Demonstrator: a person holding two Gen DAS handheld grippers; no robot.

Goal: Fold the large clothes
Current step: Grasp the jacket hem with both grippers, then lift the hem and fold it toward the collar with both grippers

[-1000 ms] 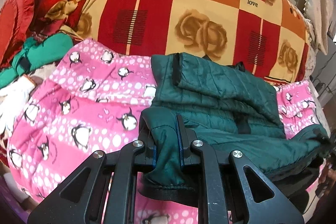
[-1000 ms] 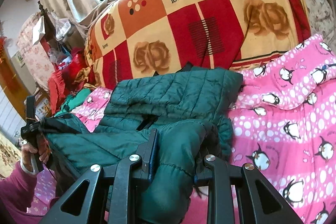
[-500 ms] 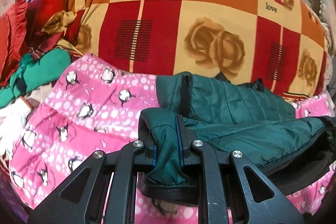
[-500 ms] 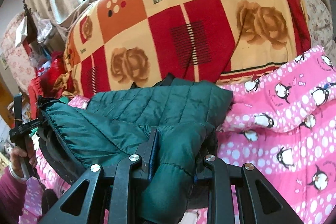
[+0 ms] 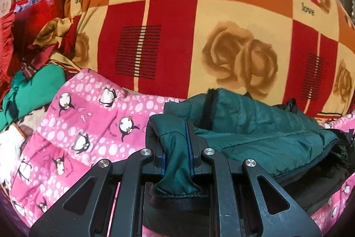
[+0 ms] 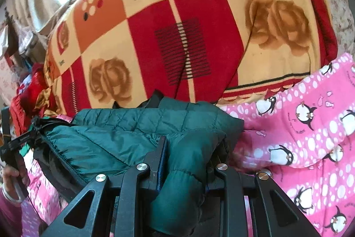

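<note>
A dark green quilted jacket (image 5: 255,123) lies on the pink penguin-print bedding (image 5: 88,126), its near hem lifted and doubled toward the far part. My left gripper (image 5: 176,143) is shut on the hem's left corner, green cloth bunched between its blue pads. My right gripper (image 6: 188,159) is shut on the right corner of the green jacket (image 6: 133,132), a thick puffy fold pinched in its jaws. In the right wrist view the left gripper (image 6: 22,141) and the hand holding it show at the left edge.
A large rolled blanket (image 5: 199,26) with red, orange and cream squares, roses and "love" lettering rises right behind the jacket. Red and gold clothes (image 5: 33,21) and a bright green garment (image 5: 33,90) are piled at the far left. Pink bedding (image 6: 310,137) spreads to the right.
Both grippers have carried the lifted hem away from me toward the blanket. The raised half now covers more of the jacket's far part, and the blanket looms larger.
</note>
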